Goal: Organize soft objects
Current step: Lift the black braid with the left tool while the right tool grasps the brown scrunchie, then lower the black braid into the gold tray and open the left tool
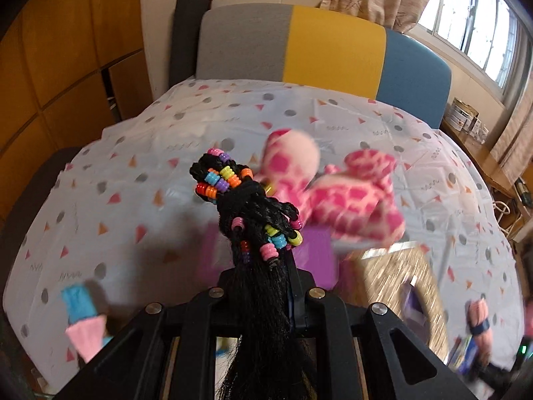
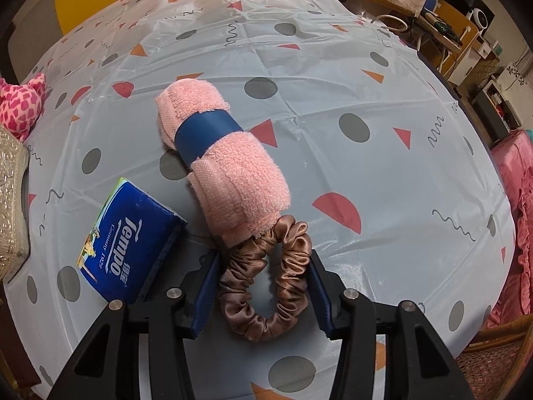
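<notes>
My left gripper (image 1: 263,276) is shut on a black braided hairpiece with coloured beads (image 1: 246,200) and holds it above the table. Behind it lies a pink spotted plush toy (image 1: 336,193), also at the left edge of the right wrist view (image 2: 20,103). My right gripper (image 2: 263,263) is open, its fingers on either side of a brown satin scrunchie (image 2: 266,280) lying on the cloth. A rolled pink towel with a blue band (image 2: 220,153) touches the scrunchie's far end. A blue Tempo tissue pack (image 2: 130,243) lies left of it.
A patterned tablecloth (image 2: 383,173) covers the table. A woven box (image 1: 393,286) and a purple item (image 1: 316,253) sit near the left gripper. A blue and pink cloth (image 1: 83,316) lies at the left. A tricolour chair back (image 1: 333,46) stands behind.
</notes>
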`<state>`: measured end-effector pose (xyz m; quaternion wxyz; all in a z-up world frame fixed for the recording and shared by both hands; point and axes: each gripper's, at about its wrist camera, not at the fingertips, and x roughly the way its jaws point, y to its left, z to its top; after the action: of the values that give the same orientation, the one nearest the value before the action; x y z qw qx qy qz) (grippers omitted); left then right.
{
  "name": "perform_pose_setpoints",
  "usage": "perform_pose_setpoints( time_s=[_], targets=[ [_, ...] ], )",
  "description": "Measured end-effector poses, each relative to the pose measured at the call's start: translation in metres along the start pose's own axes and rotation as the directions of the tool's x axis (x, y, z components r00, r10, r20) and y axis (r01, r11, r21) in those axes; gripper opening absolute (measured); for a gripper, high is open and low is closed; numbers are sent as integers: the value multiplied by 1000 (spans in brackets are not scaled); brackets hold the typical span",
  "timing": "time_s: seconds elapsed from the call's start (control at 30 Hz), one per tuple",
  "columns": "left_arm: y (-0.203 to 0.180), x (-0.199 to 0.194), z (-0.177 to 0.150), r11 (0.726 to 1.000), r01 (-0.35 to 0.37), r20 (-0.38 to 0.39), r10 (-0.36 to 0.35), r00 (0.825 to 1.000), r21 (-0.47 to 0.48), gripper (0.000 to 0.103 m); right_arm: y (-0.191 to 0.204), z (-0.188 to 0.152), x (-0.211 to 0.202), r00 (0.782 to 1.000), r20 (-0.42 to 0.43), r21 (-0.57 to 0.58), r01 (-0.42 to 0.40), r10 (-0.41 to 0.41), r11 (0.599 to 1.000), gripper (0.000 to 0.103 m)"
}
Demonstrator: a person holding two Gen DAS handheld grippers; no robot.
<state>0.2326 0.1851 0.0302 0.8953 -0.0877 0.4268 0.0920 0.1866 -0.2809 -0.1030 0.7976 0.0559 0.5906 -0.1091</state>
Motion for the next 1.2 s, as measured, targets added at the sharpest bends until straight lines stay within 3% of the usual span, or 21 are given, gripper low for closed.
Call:
perform_pose_setpoints(
  time_s=[0.3, 0.53, 0.77, 0.93, 1.0, 1.13, 1.2],
  targets=[
    [70, -43, -86, 997, 57, -9, -57, 998, -50, 17, -6, -1, -5, 1000, 4, 14, -1, 1, 1000, 52],
    [131, -79, -140, 991, 36, 0, -36, 999, -126, 17, -5, -4, -4, 1000, 18, 0, 24, -24, 1000, 53],
    [153, -72, -195, 991, 8, -97, -21, 995, -137, 17, 5, -8, -6, 999, 29, -27, 36, -35, 999, 46],
    [150, -54, -200, 993, -23, -116, 9, 993, -119, 19, 6, -10, -8, 999, 29, -23, 31, -30, 999, 47],
    [151, -50, -201, 992, -43, -117, 30, 993, -117, 23, 7, -10, -9, 999, 30, -24, 32, -31, 999, 47],
    [152, -50, -204, 990, -59, -109, 45, 993, -128, 52, 4, -9, -8, 999, 33, -33, 29, -28, 999, 45],
    [152, -54, -204, 989, -67, -90, 55, 994, -134, 53, 5, -9, -7, 999, 35, -38, 27, -26, 999, 42]
  ],
)
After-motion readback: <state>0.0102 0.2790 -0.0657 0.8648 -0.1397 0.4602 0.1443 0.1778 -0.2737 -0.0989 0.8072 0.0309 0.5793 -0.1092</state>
